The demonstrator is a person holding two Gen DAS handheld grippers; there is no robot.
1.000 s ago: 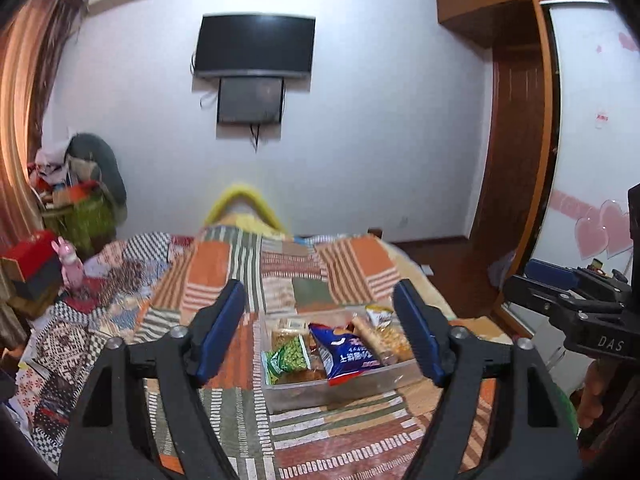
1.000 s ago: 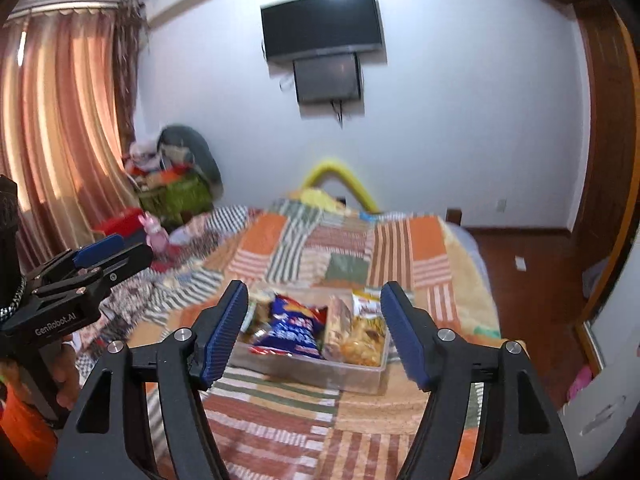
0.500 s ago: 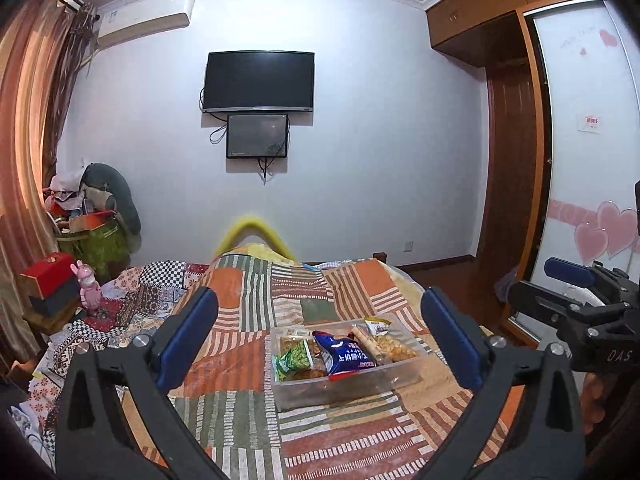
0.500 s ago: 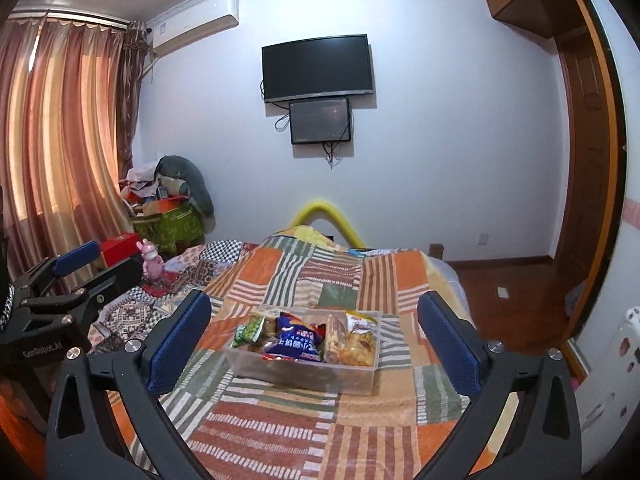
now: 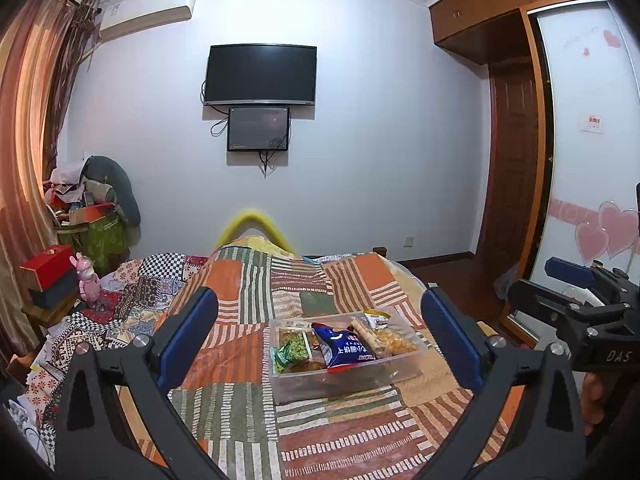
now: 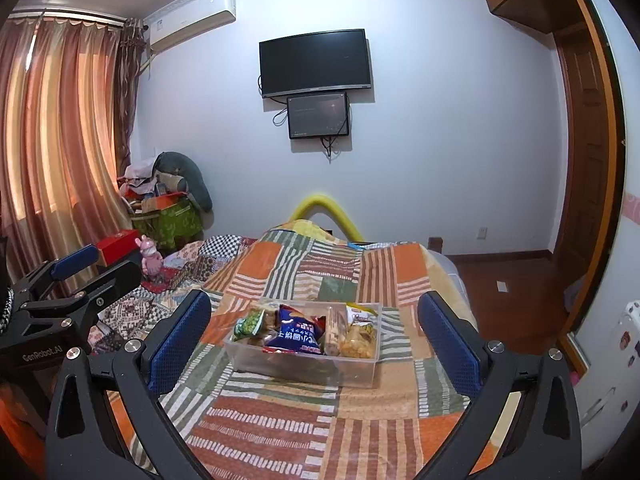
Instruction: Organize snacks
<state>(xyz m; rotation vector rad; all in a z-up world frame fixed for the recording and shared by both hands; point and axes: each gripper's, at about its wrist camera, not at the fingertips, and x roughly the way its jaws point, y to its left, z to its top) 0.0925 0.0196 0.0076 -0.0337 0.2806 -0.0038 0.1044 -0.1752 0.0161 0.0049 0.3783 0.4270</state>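
Note:
A clear plastic box point(image 5: 352, 380) point(image 6: 304, 364) stands on a patchwork bed and holds several snack packs: a blue bag point(image 5: 344, 346) point(image 6: 294, 330), a green pea bag point(image 5: 292, 354) point(image 6: 250, 324), and yellow-orange packs point(image 5: 394, 340) point(image 6: 358, 336). My left gripper point(image 5: 320, 328) is open and empty, held back from the box and above the bed. My right gripper point(image 6: 314, 326) is open and empty too, also short of the box. Each gripper shows at the edge of the other view, the right one point(image 5: 580, 300) and the left one point(image 6: 76, 276).
The patchwork bedspread point(image 5: 248, 412) covers the bed. A red box point(image 5: 46, 266) and a pink toy point(image 5: 88, 280) sit at the left, with a cluttered green bin point(image 5: 96, 232) behind. A TV point(image 5: 260, 74) hangs on the far wall. A wardrobe point(image 5: 588, 160) stands on the right.
Both grippers have opened wider and pulled back and up from the box; the view has tilted up, showing more wall and ceiling.

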